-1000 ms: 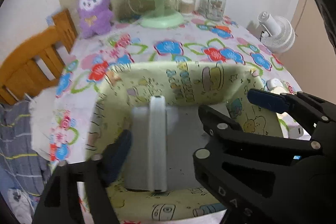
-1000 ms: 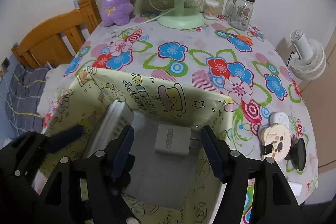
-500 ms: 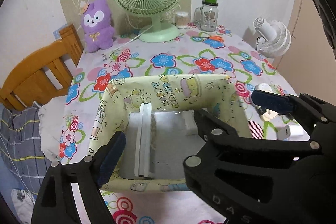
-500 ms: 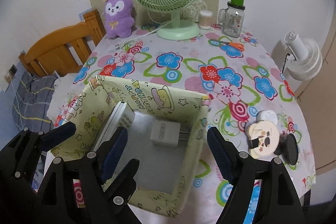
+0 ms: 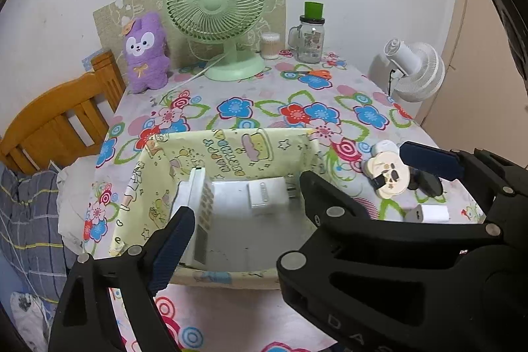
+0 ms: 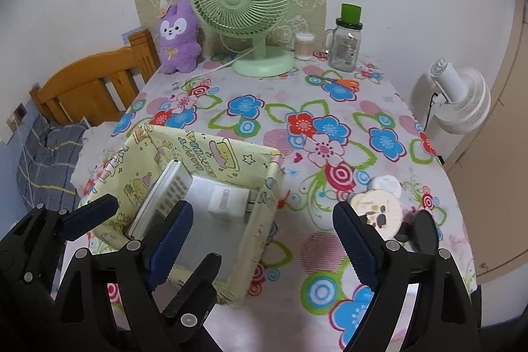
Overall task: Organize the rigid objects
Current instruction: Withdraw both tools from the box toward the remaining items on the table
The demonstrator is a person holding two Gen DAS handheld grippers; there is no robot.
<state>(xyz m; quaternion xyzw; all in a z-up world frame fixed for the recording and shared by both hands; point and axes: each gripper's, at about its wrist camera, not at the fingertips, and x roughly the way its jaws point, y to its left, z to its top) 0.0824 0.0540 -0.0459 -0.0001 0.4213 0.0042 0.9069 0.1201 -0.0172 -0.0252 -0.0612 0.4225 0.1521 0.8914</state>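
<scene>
Left wrist: left gripper (image 5: 241,213) spread wide, jaws just been opening, empty, above yellow box (image 5: 231,150); remote (image 5: 189,197) and charger (image 5: 265,195) inside box.

Right wrist: right gripper (image 6: 264,233) likewise opening, empty, over box's right wall; remote leans left inside.

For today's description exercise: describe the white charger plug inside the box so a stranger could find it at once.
Start at the yellow cartoon-print box on the flowered tablecloth. On its grey floor, right of the remote control leaning against the left wall, lies the white charger plug. It is blocky, with metal prongs pointing right.
</scene>
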